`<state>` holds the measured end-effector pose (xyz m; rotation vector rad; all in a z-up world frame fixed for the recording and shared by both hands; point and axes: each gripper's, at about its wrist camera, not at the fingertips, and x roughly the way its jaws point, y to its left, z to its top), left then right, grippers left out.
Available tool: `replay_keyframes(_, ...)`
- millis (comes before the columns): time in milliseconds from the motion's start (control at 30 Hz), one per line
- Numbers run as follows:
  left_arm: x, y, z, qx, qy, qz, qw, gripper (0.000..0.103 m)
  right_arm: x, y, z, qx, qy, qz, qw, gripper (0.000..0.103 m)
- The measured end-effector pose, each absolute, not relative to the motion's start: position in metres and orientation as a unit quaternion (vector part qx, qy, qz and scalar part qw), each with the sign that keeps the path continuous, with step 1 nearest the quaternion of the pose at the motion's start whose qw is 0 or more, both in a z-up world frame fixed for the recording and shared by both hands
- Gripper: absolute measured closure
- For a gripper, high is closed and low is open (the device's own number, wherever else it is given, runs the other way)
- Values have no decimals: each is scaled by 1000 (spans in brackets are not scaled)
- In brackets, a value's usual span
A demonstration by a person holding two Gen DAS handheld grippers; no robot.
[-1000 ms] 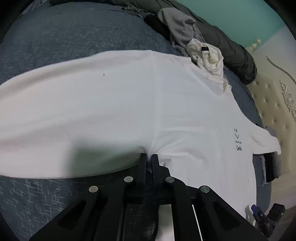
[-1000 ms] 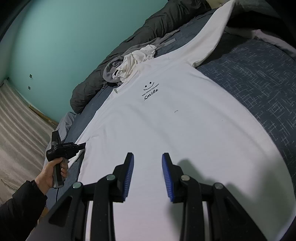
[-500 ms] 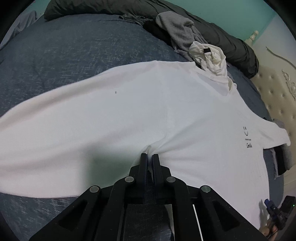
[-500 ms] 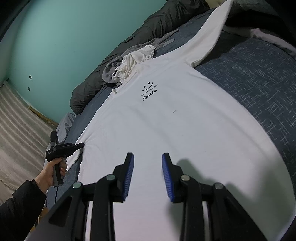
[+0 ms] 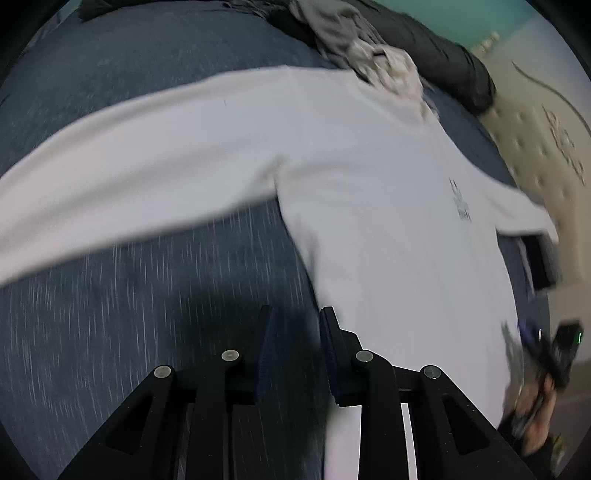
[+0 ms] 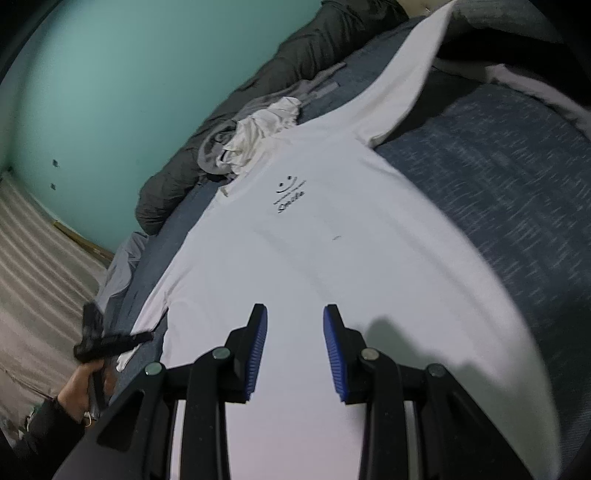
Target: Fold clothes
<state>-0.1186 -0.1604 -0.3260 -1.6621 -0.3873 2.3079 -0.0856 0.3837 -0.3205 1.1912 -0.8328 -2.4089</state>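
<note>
A white long-sleeved shirt [image 5: 388, 229] with a small "Smile" print [image 6: 290, 194] lies flat on the blue-grey bedcover [image 5: 129, 314]. One sleeve [image 5: 122, 166] stretches out to the left of the shirt's armpit. My left gripper [image 5: 295, 332] hovers over bare bedcover just beside the shirt's side edge. Its jaws are opening and nothing is between them. It also shows in the right wrist view, where a hand holds the left gripper [image 6: 146, 336] at the shirt's left edge. My right gripper [image 6: 295, 332] stands open above the shirt's lower body [image 6: 332, 258], holding nothing. The blurred right gripper [image 5: 530, 334] appears past the hem.
A crumpled white garment [image 6: 266, 129] and grey clothes [image 5: 332, 29] are heaped by the collar. A dark duvet [image 6: 221, 110] lies along the teal wall. A cream tufted headboard [image 5: 535, 147] borders the bed. A dark object [image 5: 539, 258] sits under the far cuff.
My left gripper let go of the shirt's armpit, opened its jaws and drew back over the bare bedcover. The shirt settled flat. My right gripper stayed where it was.
</note>
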Motion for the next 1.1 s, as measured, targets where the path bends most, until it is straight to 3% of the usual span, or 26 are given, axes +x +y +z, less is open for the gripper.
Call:
replay_keyframes(67, -95, -160, -324, -581, -134, 790, 143, 72, -85, 397, -308, 434, -275, -843, 157, 60)
replay_keyframes(267, -34, -156, -324, -607, -121, 769, 161, 68, -73, 444, -286, 509, -182, -832, 125, 51)
replay_keyframes(433, 7, -151, -331, -622, -121, 755, 169, 64, -51, 467, -296, 560, -146, -808, 114, 51)
replay_keyframes(1000, 65, -122, -350, -648, -97, 733, 183, 62, -1, 472, -327, 605, -153, -767, 151, 51)
replay_keyframes(1067, 65, -117, -355, -651, -95, 729, 189, 75, 2, 469, -328, 608, -149, -763, 161, 55)
replay_keyframes(1100, 65, -114, -356, -652, -92, 727, 195, 97, 3, 467, -328, 610, -146, -761, 166, 60)
